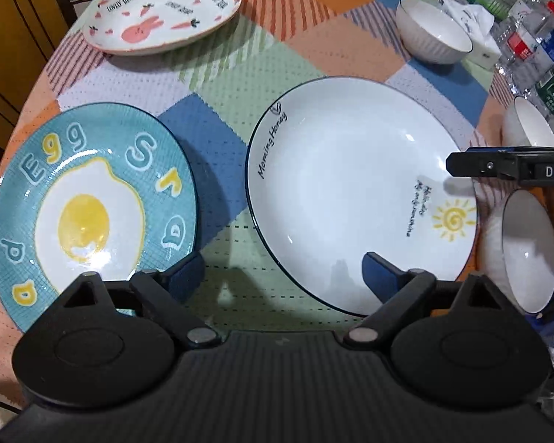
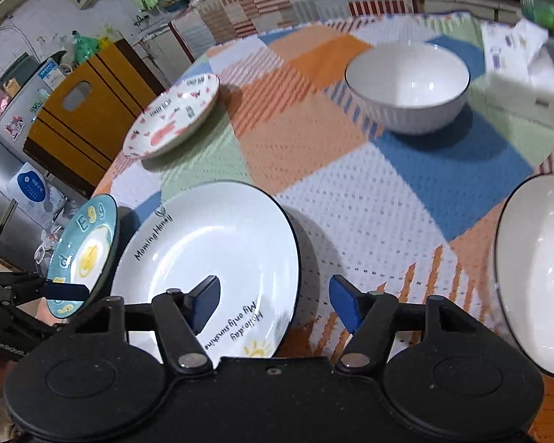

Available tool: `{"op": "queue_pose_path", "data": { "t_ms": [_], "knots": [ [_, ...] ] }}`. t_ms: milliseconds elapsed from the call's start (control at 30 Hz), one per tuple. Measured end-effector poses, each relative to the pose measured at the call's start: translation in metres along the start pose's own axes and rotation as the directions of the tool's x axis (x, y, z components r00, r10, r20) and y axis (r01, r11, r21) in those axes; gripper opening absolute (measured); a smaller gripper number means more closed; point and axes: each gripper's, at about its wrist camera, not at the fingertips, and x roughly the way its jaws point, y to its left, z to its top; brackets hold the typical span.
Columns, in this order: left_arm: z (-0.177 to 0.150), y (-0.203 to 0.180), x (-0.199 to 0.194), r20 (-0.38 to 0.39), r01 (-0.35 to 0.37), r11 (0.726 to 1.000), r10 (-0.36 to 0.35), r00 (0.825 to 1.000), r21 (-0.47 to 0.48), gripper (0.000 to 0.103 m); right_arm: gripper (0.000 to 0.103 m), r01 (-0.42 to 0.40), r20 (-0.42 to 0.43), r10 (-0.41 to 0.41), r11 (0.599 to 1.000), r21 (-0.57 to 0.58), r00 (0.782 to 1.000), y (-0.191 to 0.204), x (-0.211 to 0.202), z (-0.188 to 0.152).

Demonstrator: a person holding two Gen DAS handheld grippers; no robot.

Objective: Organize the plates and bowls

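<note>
Now white sun plate (image 1: 351, 192) lying at table's (image 1: 218, 85) near edge, egg plate (image 1: 88, 203) beside it toward left edge. Left gripper (image 1: 282, 277) hovering spread between both plates, pinching nothing; right gripper (image 2: 273, 306) spread, straddling sun plate's right rim.

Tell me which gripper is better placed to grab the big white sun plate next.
Right. The right gripper straddles the white plate's near rim, jaws open. The left gripper hangs over cloth between it and the egg plate.

three plates (image 1: 354, 192) and three bowls (image 2: 406, 85) lie apart, unstacked.
</note>
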Motion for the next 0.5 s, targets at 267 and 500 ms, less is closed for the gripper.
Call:
{"op": "queue_pose_path", "data": {
  "t_ms": [267,500],
  "knots": [
    [-0.003,0.002,0.018,-0.056,0.043,0.998,-0.045,0.997,-0.041,0.052,0.058,-0.038,-0.049,0.038,0.999,0.009,0.998,-0.009,0.018,-0.002],
    [0.000,-0.002,0.019,-0.013,0.059,0.997,-0.059,0.998,-0.042,0.030,0.019,-0.032,-0.082,0.032,0.999,-0.008,0.996,-0.011,0.027,-0.002]
  ]
}}
